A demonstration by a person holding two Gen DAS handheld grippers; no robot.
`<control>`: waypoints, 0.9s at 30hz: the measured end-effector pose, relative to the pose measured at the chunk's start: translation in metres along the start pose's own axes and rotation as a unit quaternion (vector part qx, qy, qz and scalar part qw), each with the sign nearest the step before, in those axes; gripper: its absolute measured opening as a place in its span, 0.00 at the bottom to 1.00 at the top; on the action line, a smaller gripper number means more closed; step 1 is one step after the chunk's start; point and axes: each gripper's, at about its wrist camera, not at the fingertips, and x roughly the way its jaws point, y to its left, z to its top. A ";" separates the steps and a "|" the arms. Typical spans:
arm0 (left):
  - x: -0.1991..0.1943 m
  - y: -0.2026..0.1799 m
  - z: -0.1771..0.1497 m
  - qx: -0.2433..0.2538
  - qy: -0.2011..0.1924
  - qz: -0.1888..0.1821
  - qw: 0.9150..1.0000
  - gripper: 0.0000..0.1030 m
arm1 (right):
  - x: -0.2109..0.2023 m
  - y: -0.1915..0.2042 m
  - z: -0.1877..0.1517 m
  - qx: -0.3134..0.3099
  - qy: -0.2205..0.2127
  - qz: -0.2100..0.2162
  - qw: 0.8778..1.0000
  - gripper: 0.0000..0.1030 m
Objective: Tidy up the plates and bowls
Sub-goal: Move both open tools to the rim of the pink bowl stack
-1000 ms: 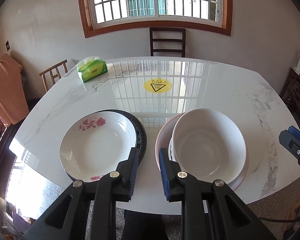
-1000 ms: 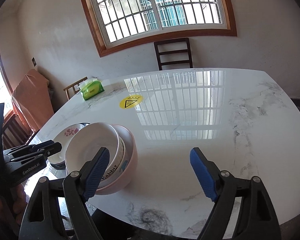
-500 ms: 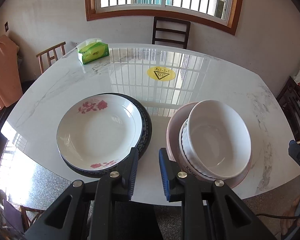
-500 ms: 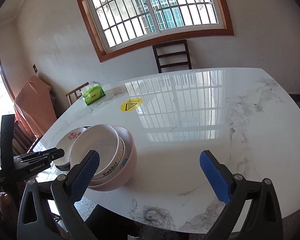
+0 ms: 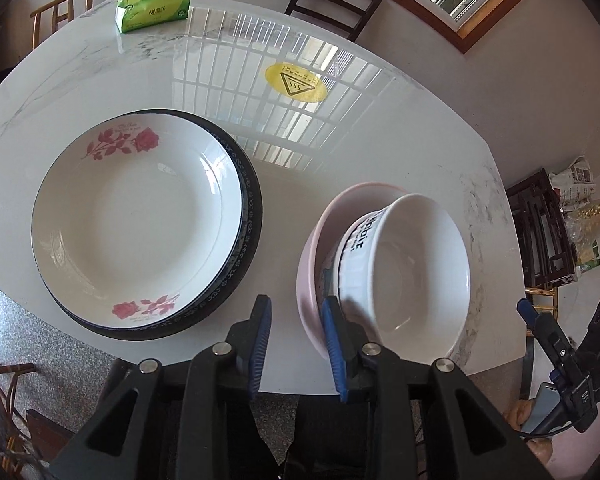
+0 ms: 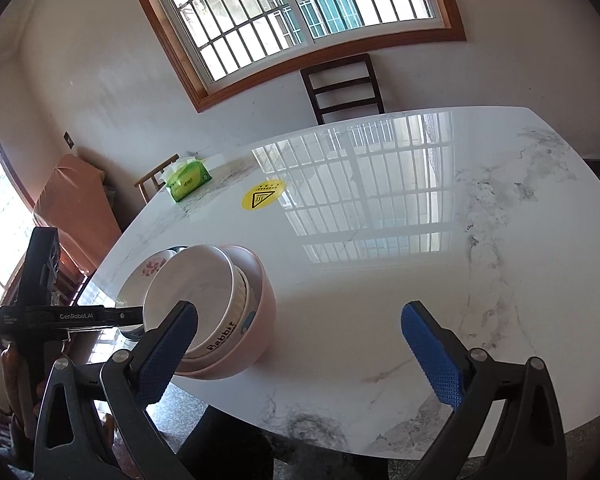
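My left fingers (image 5: 294,332) are opening, empty, beside the white bowl (image 5: 412,272): glazed, slippery, breakable; I'd pinch its rim. Right fingers (image 6: 300,356) wide apart, empty.

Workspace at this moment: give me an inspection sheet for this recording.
Surface: glossy white marble table, yellow warning sticker.
Job's things: rose plate stacked on a dark-rimmed plate; white bowl tilted inside a pink bowl.
Clutter: green tissue pack.
Grippers: left gripper opening, nothing between its pads; right gripper wide open, empty.
Cables: black cable beside the right gripper.
Surroundings: barred window, dark chair.
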 end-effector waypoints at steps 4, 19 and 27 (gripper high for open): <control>0.002 -0.003 0.004 0.008 0.011 0.009 1.000 0.27 | 0.018 -0.012 0.008 0.038 0.048 0.037 0.997 0.96; 0.021 -0.007 0.014 0.010 0.029 0.026 0.999 0.28 | 0.087 -0.004 0.024 0.029 0.212 0.070 0.974 0.42; 0.029 -0.001 0.017 -0.011 0.045 0.005 0.999 0.25 | 0.101 0.011 0.024 -0.004 0.255 0.034 0.966 0.36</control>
